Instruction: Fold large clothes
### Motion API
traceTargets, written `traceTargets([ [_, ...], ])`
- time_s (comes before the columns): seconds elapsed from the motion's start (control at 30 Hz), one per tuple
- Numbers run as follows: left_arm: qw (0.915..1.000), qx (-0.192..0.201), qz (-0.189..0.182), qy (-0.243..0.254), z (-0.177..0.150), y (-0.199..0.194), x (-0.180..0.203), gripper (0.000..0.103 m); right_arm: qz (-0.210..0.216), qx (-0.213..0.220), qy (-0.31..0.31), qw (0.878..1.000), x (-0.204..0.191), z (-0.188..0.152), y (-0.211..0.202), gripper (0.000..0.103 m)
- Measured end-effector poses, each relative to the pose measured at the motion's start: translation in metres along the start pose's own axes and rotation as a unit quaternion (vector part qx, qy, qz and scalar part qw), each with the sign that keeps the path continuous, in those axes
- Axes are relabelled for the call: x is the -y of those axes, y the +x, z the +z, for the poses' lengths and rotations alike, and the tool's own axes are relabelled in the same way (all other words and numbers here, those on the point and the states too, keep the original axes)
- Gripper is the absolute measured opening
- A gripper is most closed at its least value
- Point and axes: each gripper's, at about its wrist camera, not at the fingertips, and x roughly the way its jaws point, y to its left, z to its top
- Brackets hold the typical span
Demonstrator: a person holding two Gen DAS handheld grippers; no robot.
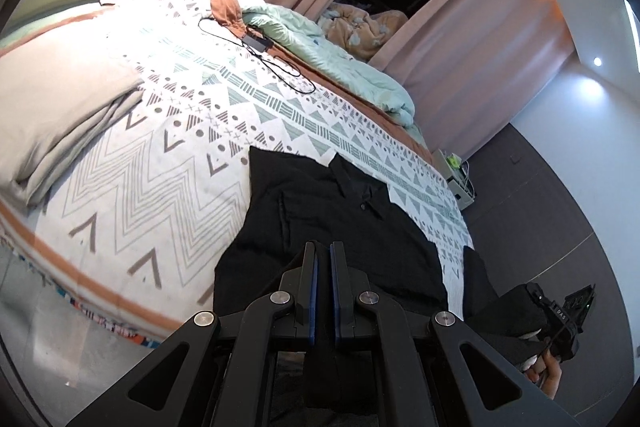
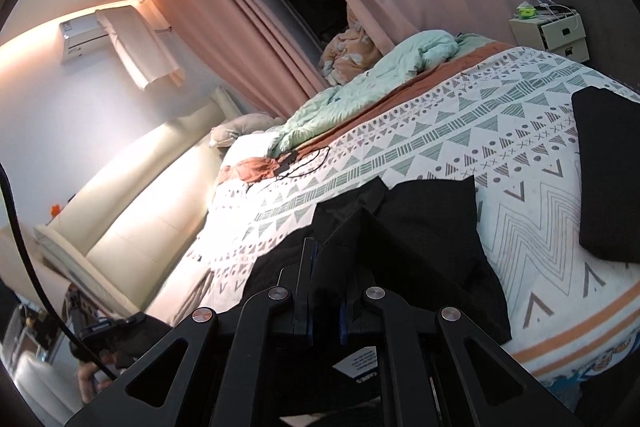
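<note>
While the black shirt lies collar-up on the bed, the left gripper looks clamped on its hem, the right gripper pinches a raised fold. Sides seem folded in; the lengthwise fold remains.

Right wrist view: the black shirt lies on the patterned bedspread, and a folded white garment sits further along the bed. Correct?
Not quite. In the right wrist view the folded garment is black, not white. The black shirt does lie on the patterned bedspread.
</note>
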Motion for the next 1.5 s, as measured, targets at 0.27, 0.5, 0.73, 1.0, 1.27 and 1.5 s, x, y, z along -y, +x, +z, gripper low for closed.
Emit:
traceTargets([
  [0.27,1.0,0.007,0.003,0.002,0.043,0.039,0.006,0.005,-0.016,0.018,0.027,0.999,0.009,0.036,0.036,0.009],
  [0.5,1.0,0.001,0.003,0.005,0.082,0.085,0.01,0.004,-0.036,0.023,0.042,0.998,0.022,0.062,0.075,0.009],
  [0.73,0.9998,0.0,0.012,0.016,0.121,0.13,0.02,0.004,-0.045,0.045,0.091,0.994,0.042,0.083,0.111,0.009],
  [1.0,0.9993,-0.004,0.033,0.016,0.162,0.189,0.025,0.004,-0.077,0.075,0.16,0.981,0.068,0.109,0.159,0.009],
  [1.27,0.9948,-0.065,0.075,-0.024,0.175,0.258,0.001,0.017,-0.145,0.052,0.266,0.951,0.12,0.1,0.209,0.071],
  [1.5,0.9944,-0.02,0.101,-0.023,0.177,0.257,-0.02,0.089,-0.15,0.023,0.231,0.961,0.141,0.087,0.213,0.073],
])
